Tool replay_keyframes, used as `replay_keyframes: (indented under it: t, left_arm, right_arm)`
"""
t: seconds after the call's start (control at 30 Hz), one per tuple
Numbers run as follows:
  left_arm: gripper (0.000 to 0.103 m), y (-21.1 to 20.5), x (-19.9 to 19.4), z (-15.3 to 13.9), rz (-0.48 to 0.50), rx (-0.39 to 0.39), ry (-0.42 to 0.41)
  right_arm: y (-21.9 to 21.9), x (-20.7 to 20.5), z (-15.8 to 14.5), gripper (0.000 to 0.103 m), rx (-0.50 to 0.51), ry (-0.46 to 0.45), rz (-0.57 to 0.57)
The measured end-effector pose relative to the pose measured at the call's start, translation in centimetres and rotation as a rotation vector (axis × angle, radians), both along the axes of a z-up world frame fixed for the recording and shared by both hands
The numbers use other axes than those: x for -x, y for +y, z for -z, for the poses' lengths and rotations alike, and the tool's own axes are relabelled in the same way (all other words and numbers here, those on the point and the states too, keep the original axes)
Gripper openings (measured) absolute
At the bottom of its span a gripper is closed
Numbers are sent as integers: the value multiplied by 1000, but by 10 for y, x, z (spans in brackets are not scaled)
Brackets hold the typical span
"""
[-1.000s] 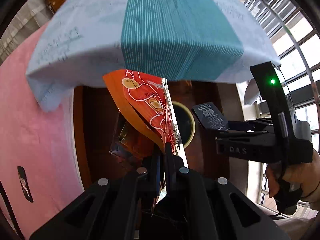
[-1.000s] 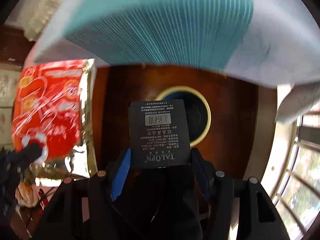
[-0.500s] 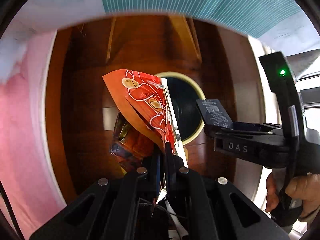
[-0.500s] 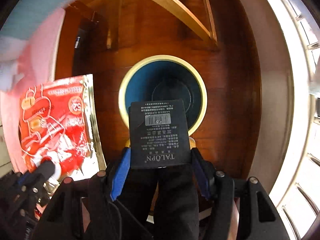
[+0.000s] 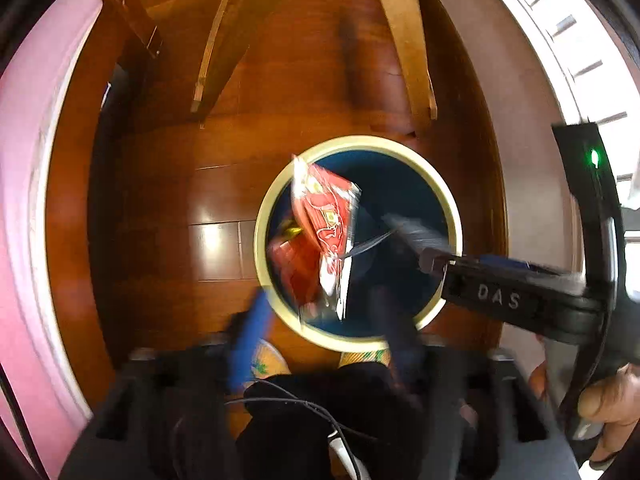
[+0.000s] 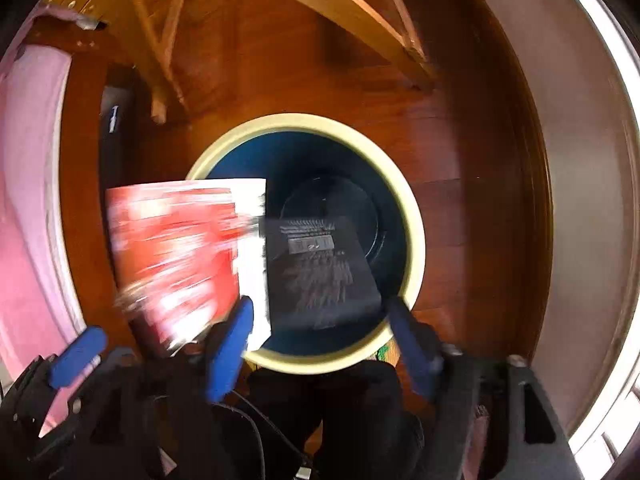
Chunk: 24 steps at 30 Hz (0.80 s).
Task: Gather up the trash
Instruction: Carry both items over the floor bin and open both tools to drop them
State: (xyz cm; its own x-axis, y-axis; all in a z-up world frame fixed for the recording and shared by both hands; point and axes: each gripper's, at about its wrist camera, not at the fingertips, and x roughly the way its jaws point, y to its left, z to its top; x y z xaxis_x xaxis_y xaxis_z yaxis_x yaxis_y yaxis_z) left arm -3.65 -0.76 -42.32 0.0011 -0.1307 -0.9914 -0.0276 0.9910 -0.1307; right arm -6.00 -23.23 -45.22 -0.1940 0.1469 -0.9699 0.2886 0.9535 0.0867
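A round bin with a cream rim [image 5: 456, 224] [image 6: 416, 240] and dark blue inside stands on the wooden floor below both grippers. My left gripper [image 5: 320, 336] is open; the red foil snack bag [image 5: 324, 236] [image 6: 176, 256] is loose in the air, falling over the bin's left side. My right gripper [image 6: 320, 340] is open too; the black box [image 6: 320, 272] [image 5: 416, 236] has left its fingers and drops over the bin mouth. Both items are blurred by motion.
Wooden chair or table legs [image 5: 404, 40] [image 6: 360, 20] stand just beyond the bin. A pink fabric surface [image 5: 24, 200] borders the left. A pale wall and window frame [image 5: 560, 60] run along the right. The person's feet [image 5: 268, 364] are at the bin's near edge.
Both grippers have opened over the bin. The red bag and the black box, held before, are now free and falling toward the bin. The view has tilted further down.
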Motion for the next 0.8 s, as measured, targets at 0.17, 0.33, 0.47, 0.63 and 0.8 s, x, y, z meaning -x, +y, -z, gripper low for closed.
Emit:
replay_keyframes:
  t: [0.17, 0.33, 0.47, 0.63, 0.8]
  left_arm:
    - [78, 7, 0, -3, -42, -1, -22]
    - [80, 23, 5, -17, -91, -7, -36]
    - [80, 35, 7, -35, -116, -10, -45]
    - [80, 49, 14, -72, -128, -17, -55]
    - [80, 56, 17, -128, -126, -29, -81]
  right_arm:
    - [-1, 0, 7, 81, -22, -22, 0]
    - [4, -3, -6, 81, -45, -40, 2]
    - [9, -4, -28, 81, -47, -76, 3]
    - [18, -5, -62, 81, -34, -94, -14]
    - [23, -4, -107, 81, -54, -113, -27]
